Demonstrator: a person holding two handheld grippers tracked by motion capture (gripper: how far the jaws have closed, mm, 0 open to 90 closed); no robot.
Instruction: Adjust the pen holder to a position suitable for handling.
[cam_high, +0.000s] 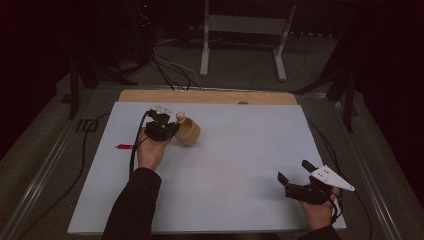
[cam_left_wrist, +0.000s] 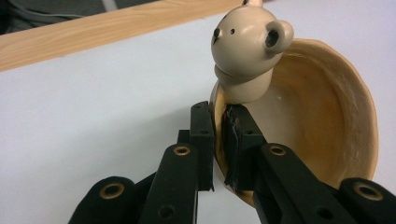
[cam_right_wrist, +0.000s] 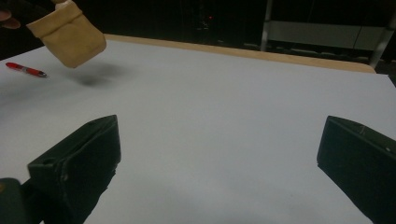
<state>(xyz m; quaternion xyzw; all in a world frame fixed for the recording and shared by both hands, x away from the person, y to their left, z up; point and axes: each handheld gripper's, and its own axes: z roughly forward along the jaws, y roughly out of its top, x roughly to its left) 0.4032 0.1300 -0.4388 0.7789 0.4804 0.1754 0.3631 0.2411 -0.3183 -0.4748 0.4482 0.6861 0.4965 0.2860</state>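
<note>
two sets of tongs, one job in hand: carrying a wooden cup (cam_high: 188, 132) by its rim. the left tongs (cam_high: 168, 130) are pinched narrow on the near wall of the cup, one pad outside and one inside, as the left gripper view shows (cam_left_wrist: 218, 149); a small bear-headed figure (cam_left_wrist: 246, 51) sits on the rim just above the grip. in the right gripper view the cup (cam_right_wrist: 67, 31) hangs tilted above its own shadow, clear of the white table (cam_high: 240, 165), at the far left part of it, with a red pen (cam_high: 123, 146) lying near on the surface. the right tongs (cam_high: 296, 179) rest at the near right corner, jaws wide and holding nothing, well apart from the cup. to do this step well, keep the pinch firm, since a thin curved wall can slide out of flat pads; hold the wrist steady so that the tilted cup does not swing; watch the figure, whose fastening cannot be told from here; lower the base flat before the pads let go.
</note>
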